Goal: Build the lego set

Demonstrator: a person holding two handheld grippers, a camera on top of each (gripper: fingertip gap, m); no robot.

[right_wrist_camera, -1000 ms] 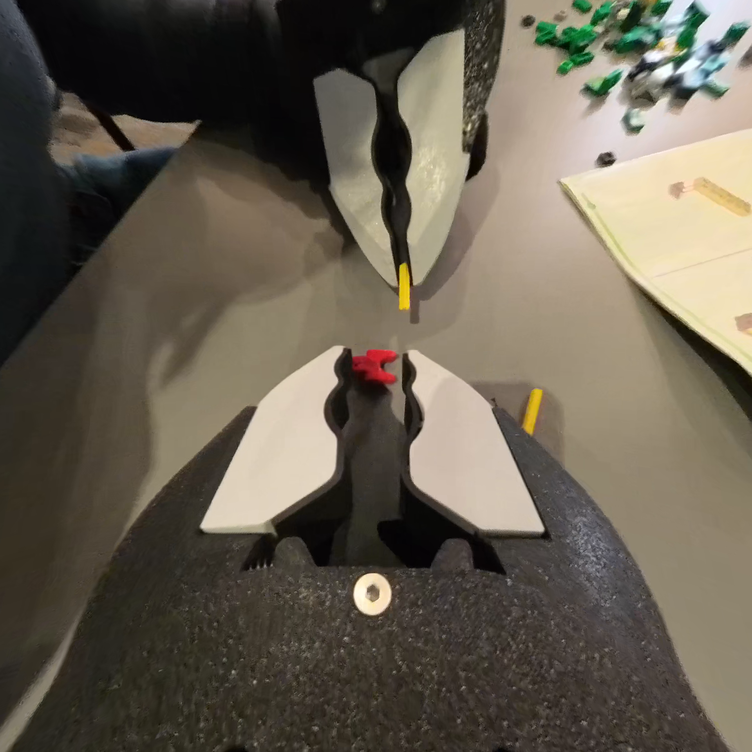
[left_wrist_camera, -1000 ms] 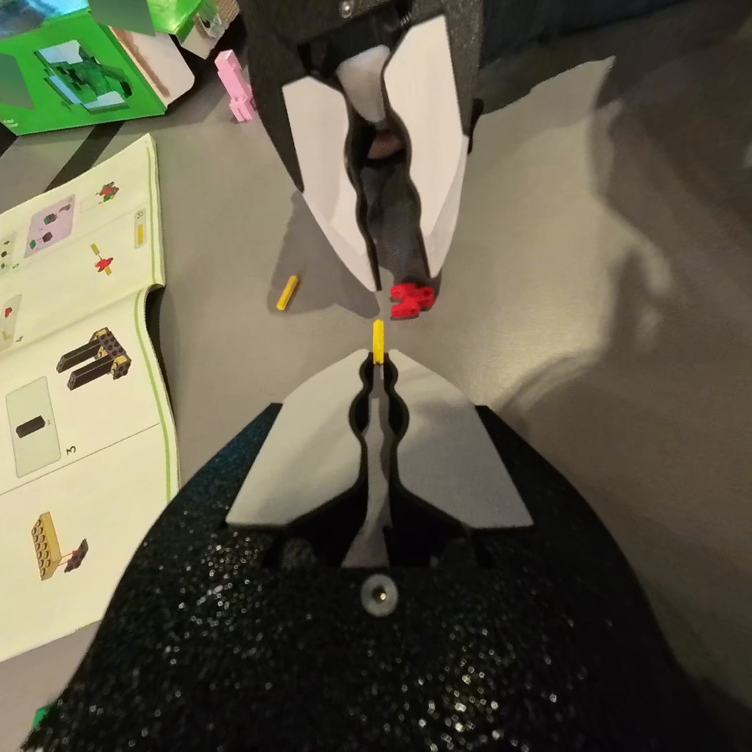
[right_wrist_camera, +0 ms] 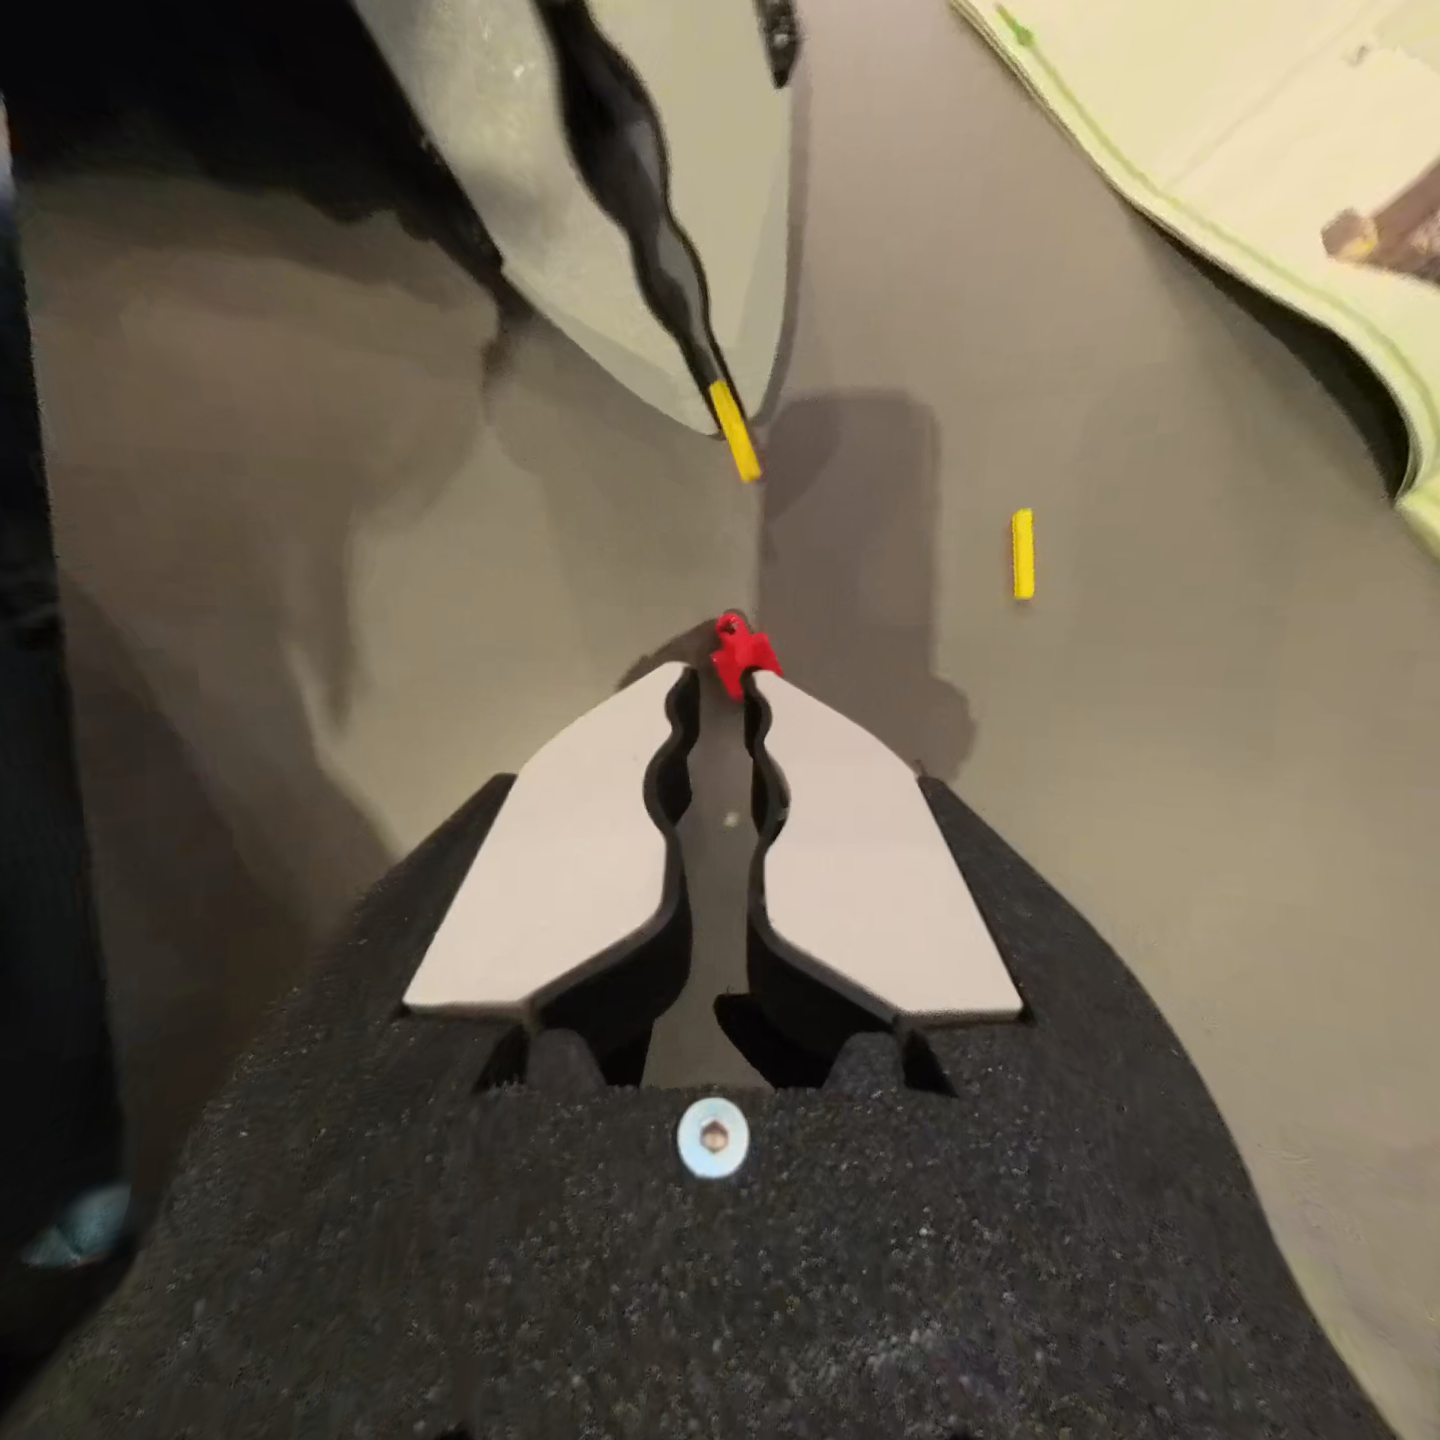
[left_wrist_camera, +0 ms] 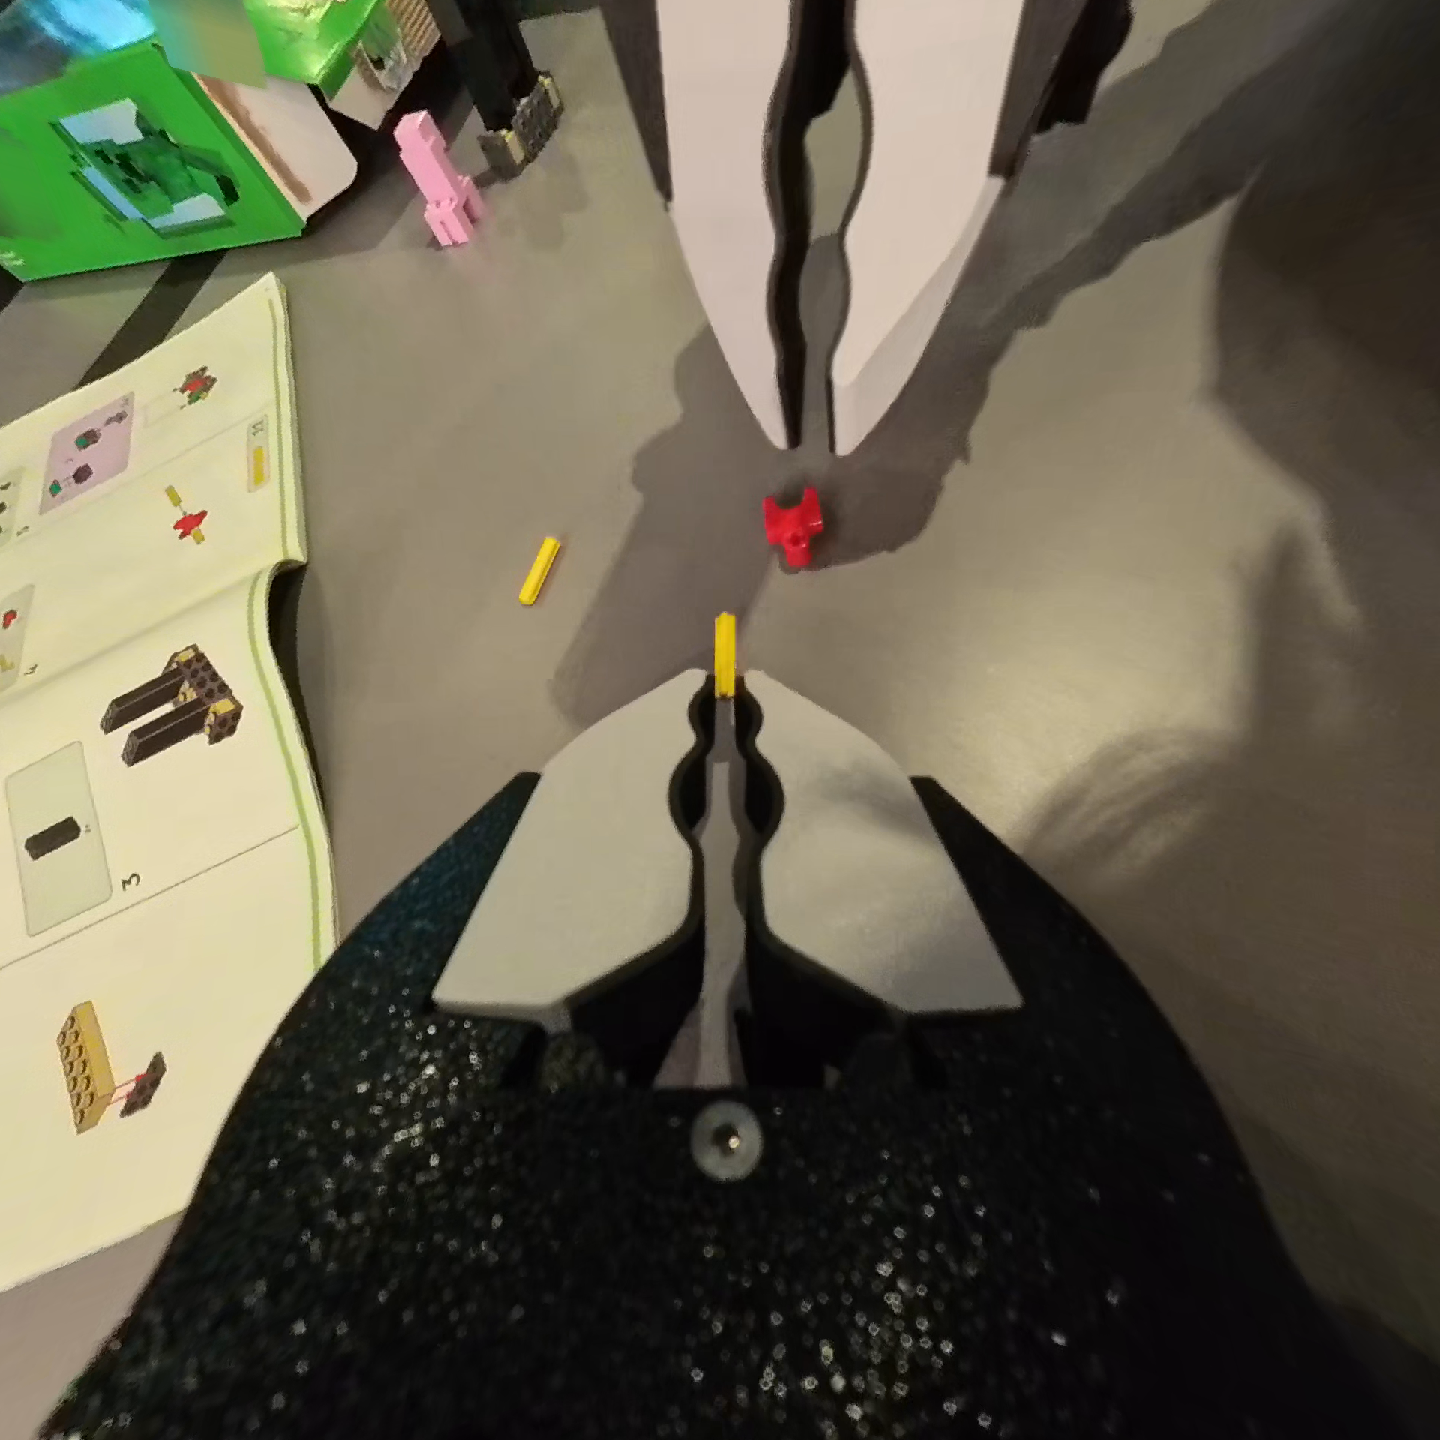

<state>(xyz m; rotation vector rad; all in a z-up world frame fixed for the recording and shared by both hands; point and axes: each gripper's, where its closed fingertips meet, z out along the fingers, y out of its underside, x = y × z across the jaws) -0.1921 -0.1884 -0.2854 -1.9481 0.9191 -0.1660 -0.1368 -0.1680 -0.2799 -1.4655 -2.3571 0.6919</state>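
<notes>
Here our left gripper (left_wrist_camera: 725,679) pinches a yellow rod (left_wrist_camera: 725,653) at one end so most sticks out forward, pointing long-ways at the red piece (left_wrist_camera: 793,528); our right gripper (right_wrist_camera: 721,672) is open a little, and the red piece (right_wrist_camera: 742,653) sits at its tips, but we cannot tell if it is held or lying on the grey table (left_wrist_camera: 1091,623); a spare yellow rod (left_wrist_camera: 539,570) lies flat near the booklet (left_wrist_camera: 156,701).

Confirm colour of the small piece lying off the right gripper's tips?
Red: the small piece, on the grey table just beyond the right gripper. Clearest in the left wrist view.

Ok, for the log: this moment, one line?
left tool: shut on yellow axle | right tool: by red connector, grip unclear
</notes>
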